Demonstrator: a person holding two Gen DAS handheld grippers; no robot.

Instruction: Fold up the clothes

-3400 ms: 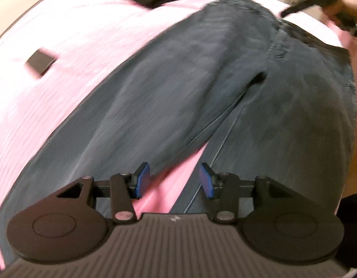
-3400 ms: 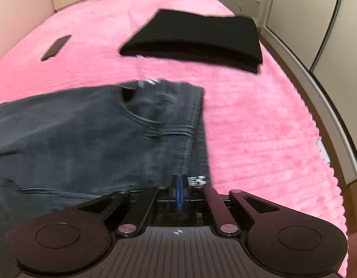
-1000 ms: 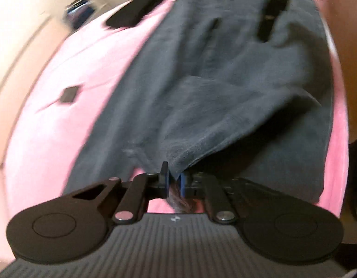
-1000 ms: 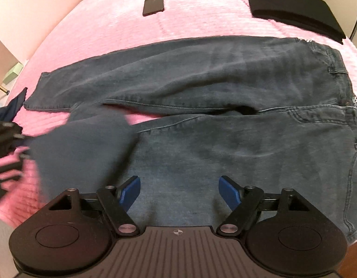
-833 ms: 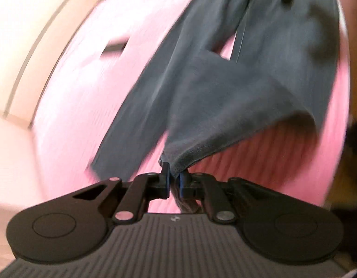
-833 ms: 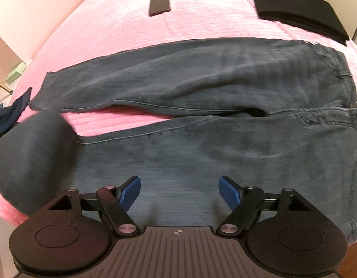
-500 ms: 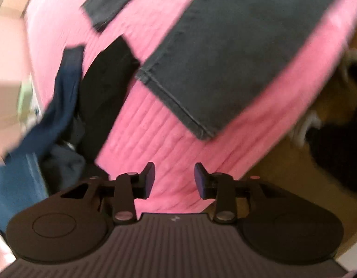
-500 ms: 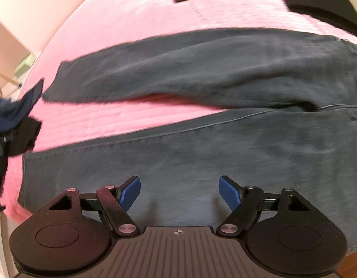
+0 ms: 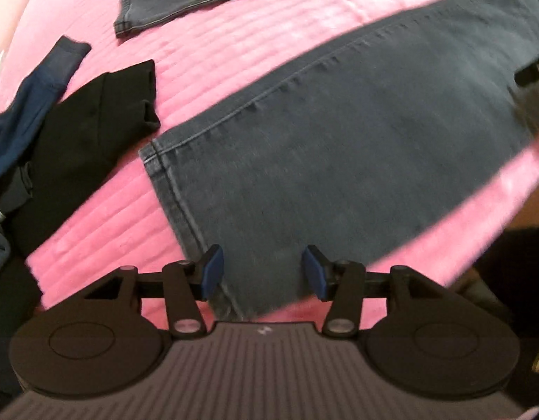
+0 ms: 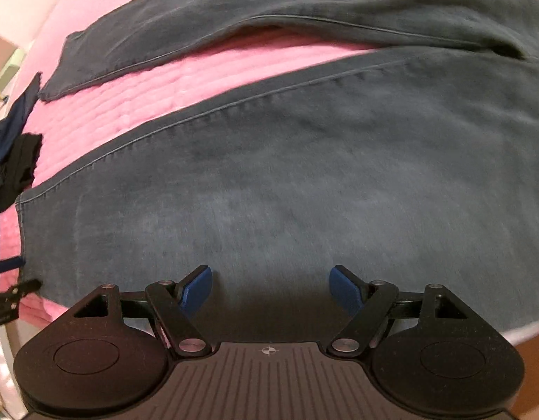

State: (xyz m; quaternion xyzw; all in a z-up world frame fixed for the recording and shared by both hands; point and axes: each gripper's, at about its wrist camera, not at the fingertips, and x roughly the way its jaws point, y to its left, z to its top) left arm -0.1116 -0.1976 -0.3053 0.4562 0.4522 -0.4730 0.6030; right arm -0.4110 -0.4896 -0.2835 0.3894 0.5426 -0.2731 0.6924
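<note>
The left hand-held gripper has let go of the jeans; both legs now lie flat on the bed, hems toward nine o'clock. The right hand-held gripper gapes too.

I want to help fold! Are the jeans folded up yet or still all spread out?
Spread out. The jeans lie flat on the pink bedcover, both legs stretched apart with pink showing between them. Neither open tool holds them.

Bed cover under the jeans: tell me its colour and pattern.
The bed cover is pink with fine raised ribs; the left wrist view shows it best.
</note>
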